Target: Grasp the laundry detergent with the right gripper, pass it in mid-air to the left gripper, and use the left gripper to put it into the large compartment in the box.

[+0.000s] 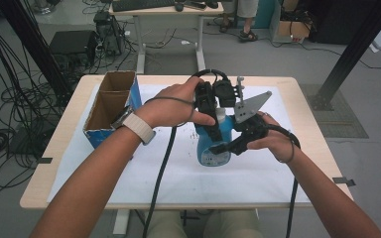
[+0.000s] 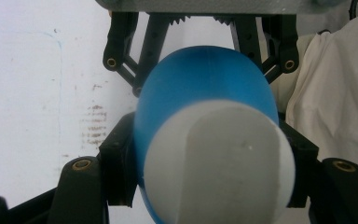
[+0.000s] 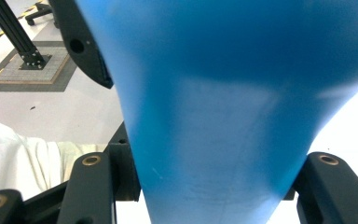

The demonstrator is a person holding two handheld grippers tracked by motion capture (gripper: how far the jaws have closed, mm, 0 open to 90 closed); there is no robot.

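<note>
Risk sits mostly at the white cap [image 2: 219, 163] of the blue bottle [image 1: 213, 144], which stands upright on the white sheet near the middle of the worktop [image 1: 283, 84]. Your left claw [image 1: 213, 106] is clamped from above around the bottle's top, just under the cap, and your right claw [image 1: 223, 148] is clamped on the blue body from the side. With both holds this tight on smooth plastic, I judge that any twist you give could make the pads slip round the neck instead of turning anything. A hard squeeze on the body could also push liquid out if the cap comes loose, though you cannot see whether the bottle holds anything; its wall is opaque. Pulling your two hands in different directions could tip it off its base.

To your left, the open cardboard box [image 1: 110, 106] with blue sides stands on the worktop, well apart from the bottle, and its visible inside looks bare.
</note>
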